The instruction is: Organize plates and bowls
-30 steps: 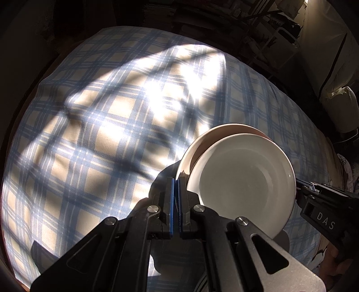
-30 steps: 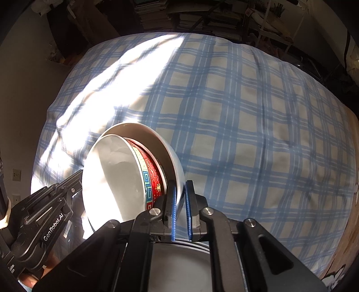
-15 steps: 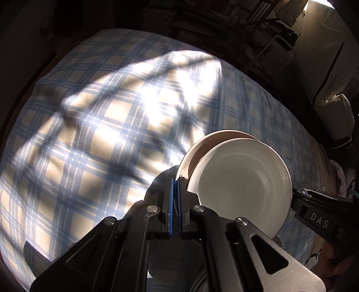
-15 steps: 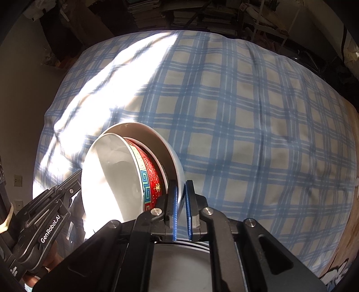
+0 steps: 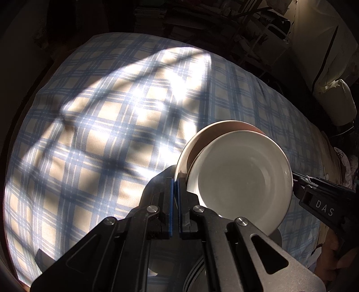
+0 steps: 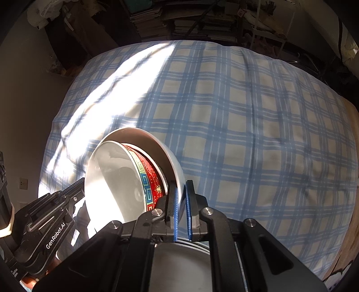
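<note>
My left gripper (image 5: 175, 179) is shut on the rim of an outer cream bowl (image 5: 202, 137); a white bowl (image 5: 240, 177) is nested in it. In the right wrist view my right gripper (image 6: 181, 191) is shut on the opposite rim of the outer grey-white bowl (image 6: 157, 143), which holds a red patterned bowl (image 6: 150, 177) with a white inside (image 6: 112, 179). The stack hangs tilted above the checked cloth (image 5: 101, 125). A stack of plates (image 6: 177, 265) lies just under my right gripper. Each gripper shows in the other's view, the right (image 5: 323, 202) and the left (image 6: 49, 224).
The blue and cream checked cloth (image 6: 246, 125) covers the whole surface, with a bright sun patch at left. Shelves of books and clutter (image 6: 179, 20) stand behind its far edge. A pale bundle (image 5: 336, 98) lies beyond the right side.
The bowl stack and both grippers have shifted slightly; the cloth's far edge now sits lower in both views. Both grips are unchanged.
</note>
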The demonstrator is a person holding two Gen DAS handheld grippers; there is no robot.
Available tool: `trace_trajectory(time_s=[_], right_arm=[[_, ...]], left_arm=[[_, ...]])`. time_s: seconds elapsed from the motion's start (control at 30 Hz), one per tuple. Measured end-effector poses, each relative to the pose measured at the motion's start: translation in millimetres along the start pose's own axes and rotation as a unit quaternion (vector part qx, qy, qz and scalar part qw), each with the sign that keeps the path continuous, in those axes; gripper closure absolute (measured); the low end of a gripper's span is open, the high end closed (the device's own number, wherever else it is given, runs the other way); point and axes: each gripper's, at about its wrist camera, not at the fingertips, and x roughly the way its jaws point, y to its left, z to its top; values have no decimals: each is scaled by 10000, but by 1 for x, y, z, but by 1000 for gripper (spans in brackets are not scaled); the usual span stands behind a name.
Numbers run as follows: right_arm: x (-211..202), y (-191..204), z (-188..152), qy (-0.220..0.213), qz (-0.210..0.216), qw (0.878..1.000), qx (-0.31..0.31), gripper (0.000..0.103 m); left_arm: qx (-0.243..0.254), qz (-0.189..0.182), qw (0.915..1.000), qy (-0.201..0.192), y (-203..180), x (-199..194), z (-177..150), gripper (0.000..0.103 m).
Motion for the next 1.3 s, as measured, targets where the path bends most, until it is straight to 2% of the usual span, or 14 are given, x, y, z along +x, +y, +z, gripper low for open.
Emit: trace_trajectory(time_s=[0.3, 0.5, 0.83, 1.1, 1.3], right_arm=[[-7, -9, -5, -44, 272, 9994, 185, 93], [-11, -10, -7, -102, 308, 9992, 230, 93], [-38, -11, -17, -239, 380, 9986, 275, 93], [-68, -12, -44, -317, 309, 9987, 237, 93], [-72, -19, -76, -259, 291, 9989, 268, 93]], left_arm=[[109, 102, 9999, -60, -6, -15, -1, 103], [182, 205, 9996, -87, -13, -23, -3, 103], [305, 282, 9990, -168, -28, -50, -6, 103], [320, 278, 9988, -227, -41, -75, -35, 103], [218, 353, 9991, -83, -48, -77, -67, 103]])
